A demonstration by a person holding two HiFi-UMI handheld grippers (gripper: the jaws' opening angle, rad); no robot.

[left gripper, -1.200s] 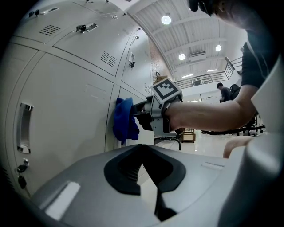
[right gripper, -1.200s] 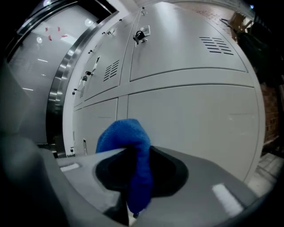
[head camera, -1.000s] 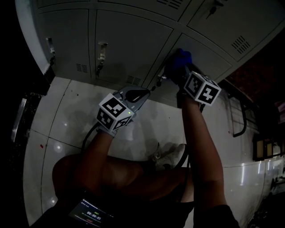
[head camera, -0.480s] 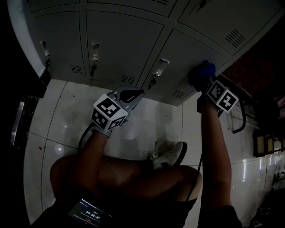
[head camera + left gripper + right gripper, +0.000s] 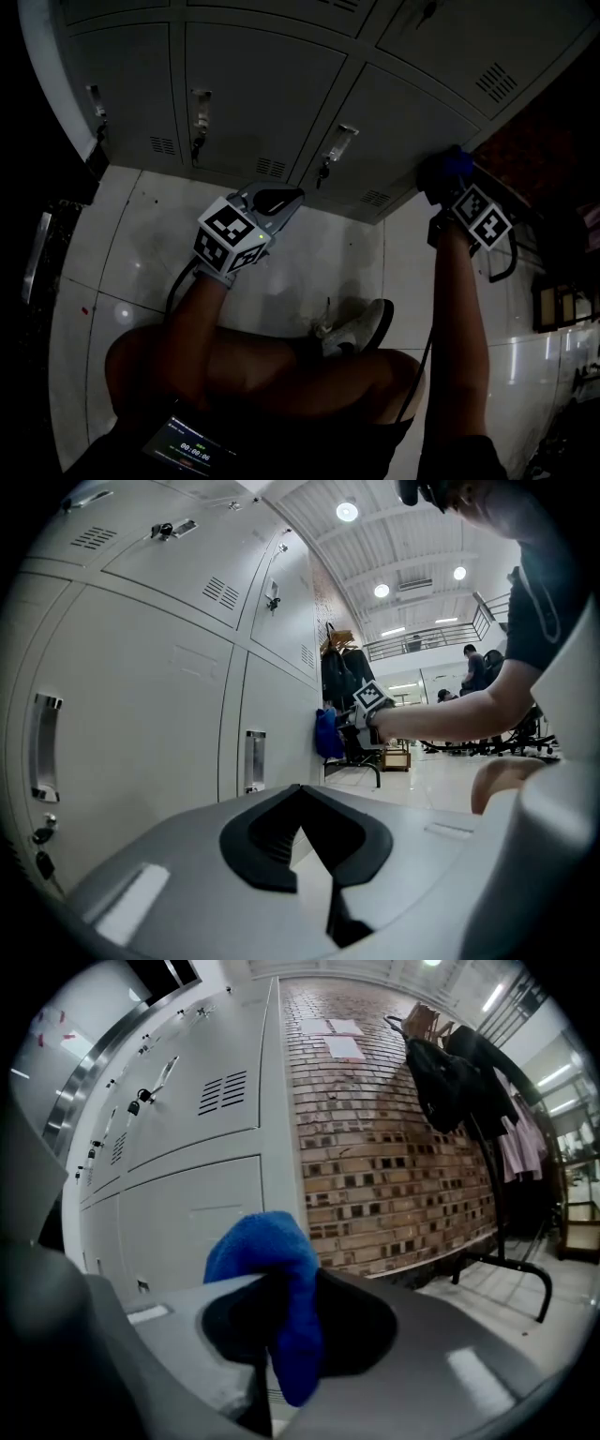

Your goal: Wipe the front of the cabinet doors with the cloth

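Note:
Grey metal cabinet doors (image 5: 262,94) fill the top of the head view, each with a handle and lock. My right gripper (image 5: 448,173) is shut on a blue cloth (image 5: 444,167) and presses it against the lower right edge of the rightmost door (image 5: 412,122). In the right gripper view the blue cloth (image 5: 277,1288) bulges out between the shut jaws, with the door (image 5: 187,1213) just beyond. My left gripper (image 5: 281,199) hangs in front of the middle doors, shut and empty; the left gripper view shows the cloth (image 5: 329,734) far along the doors.
A brick wall (image 5: 394,1129) begins right of the cabinet. A metal coat rack (image 5: 487,1101) with dark clothes stands there. The floor (image 5: 131,244) is glossy white tile. My knees and a shoe (image 5: 361,328) are below the grippers.
My right gripper has slid the cloth rightward along the bottom doors, from the middle door's handle to the cabinet's right edge. The left gripper has barely moved.

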